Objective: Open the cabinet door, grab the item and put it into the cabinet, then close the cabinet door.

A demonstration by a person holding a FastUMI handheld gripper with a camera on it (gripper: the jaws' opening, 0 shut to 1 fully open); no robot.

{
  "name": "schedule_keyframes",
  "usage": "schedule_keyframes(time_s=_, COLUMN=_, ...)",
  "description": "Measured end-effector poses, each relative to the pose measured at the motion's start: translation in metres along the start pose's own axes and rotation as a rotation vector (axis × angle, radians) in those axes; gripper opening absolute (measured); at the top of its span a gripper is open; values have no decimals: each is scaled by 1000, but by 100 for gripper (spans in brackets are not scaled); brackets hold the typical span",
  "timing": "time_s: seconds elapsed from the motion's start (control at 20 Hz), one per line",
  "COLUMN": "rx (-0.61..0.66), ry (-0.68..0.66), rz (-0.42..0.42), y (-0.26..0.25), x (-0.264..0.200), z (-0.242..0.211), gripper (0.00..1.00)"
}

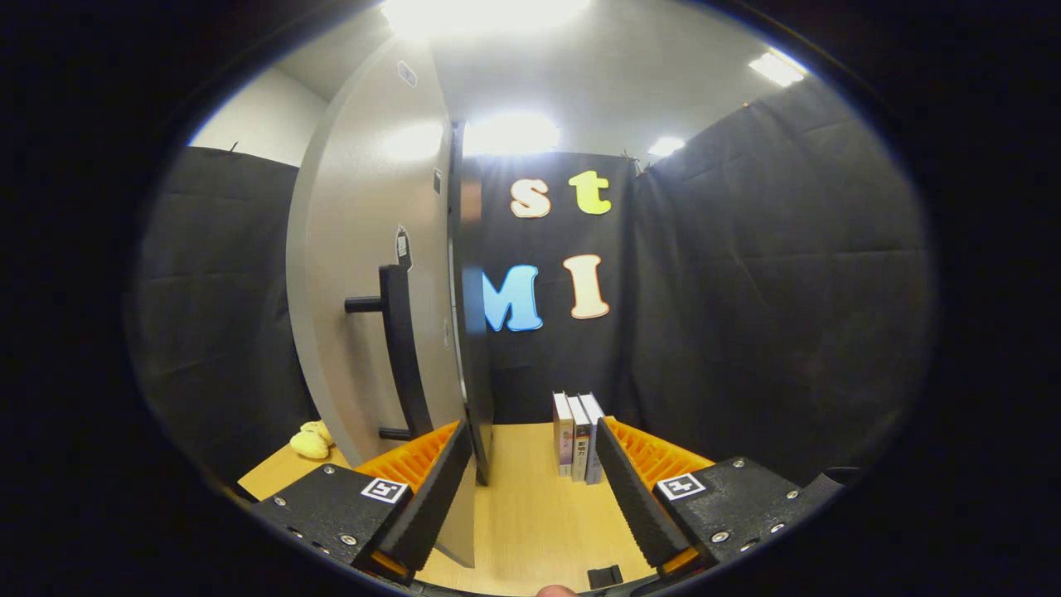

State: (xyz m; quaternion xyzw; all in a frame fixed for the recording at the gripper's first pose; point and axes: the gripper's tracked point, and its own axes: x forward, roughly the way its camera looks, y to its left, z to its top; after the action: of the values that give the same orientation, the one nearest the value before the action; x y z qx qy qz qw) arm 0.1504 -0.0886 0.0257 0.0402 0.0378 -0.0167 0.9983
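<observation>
A tall grey cabinet door [365, 249] with a black vertical bar handle [401, 348] rises just left of my fingers. It is swung out towards me, and its free edge comes down right beside my left finger [431, 497]. A dark strip [474, 365] behind that edge is either the cabinet's front or its gap; I cannot tell which. My gripper [532, 431] is open with nothing between its fingers. Three thin books [578, 435] stand upright on the wooden table [530, 514], just ahead of my right fingertip. A yellow soft item [312, 441] lies on the table left of the door.
Black cloth walls close the booth behind and to the right. Bare tabletop stretches between my fingers up to the books. A small black piece [605, 576] sits at the table's near edge, and the tip of a person's finger [555, 590] is below it.
</observation>
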Motion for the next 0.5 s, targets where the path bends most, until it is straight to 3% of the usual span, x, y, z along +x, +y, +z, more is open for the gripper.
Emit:
schedule_keyframes(time_s=0.15, rx=-21, ry=-15, rz=22, y=8, x=-1, z=1, gripper=92)
schedule_keyframes(time_s=0.3, rx=108, ry=28, rz=35, y=23, x=-3, z=-10, gripper=91)
schedule_keyframes(time_s=0.5, rx=61, ry=14, rz=31, y=62, x=-9, z=-7, gripper=93)
